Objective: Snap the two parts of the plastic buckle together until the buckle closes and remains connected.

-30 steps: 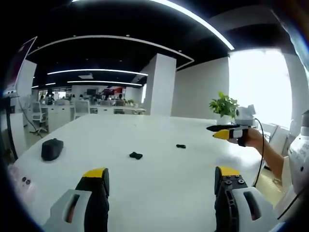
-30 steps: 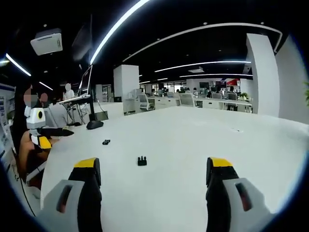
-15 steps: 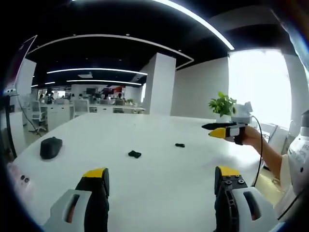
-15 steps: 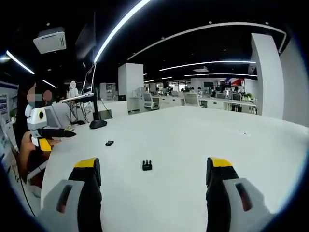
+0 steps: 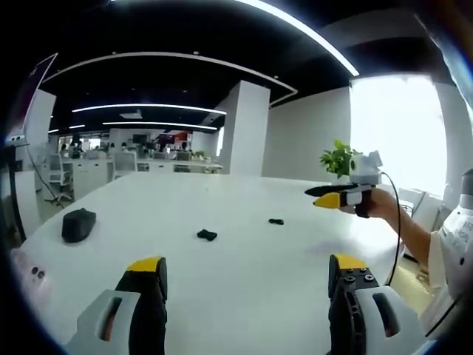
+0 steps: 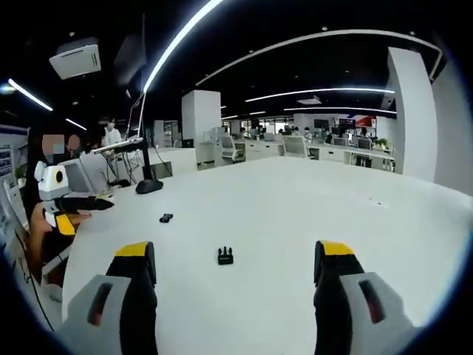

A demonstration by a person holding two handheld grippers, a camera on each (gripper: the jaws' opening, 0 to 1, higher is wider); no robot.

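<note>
A wide white table [image 5: 244, 281] carries both black buckle halves, lying well apart. The left gripper [image 5: 247, 277] and right gripper [image 6: 233, 262] hover with jaws released, empty. The pronged half [image 6: 225, 256] lies between the right jaws; the other half [image 6: 166, 218] lies farther left.

A white bench [image 5: 244, 259] carries a dark pouch [image 5: 78, 224] at nine o'clock in the left gripper view. A potted plant [image 5: 338, 160] stands at two o'clock. A monitor stand [image 6: 148, 185] sits at ten o'clock in the right gripper view.
</note>
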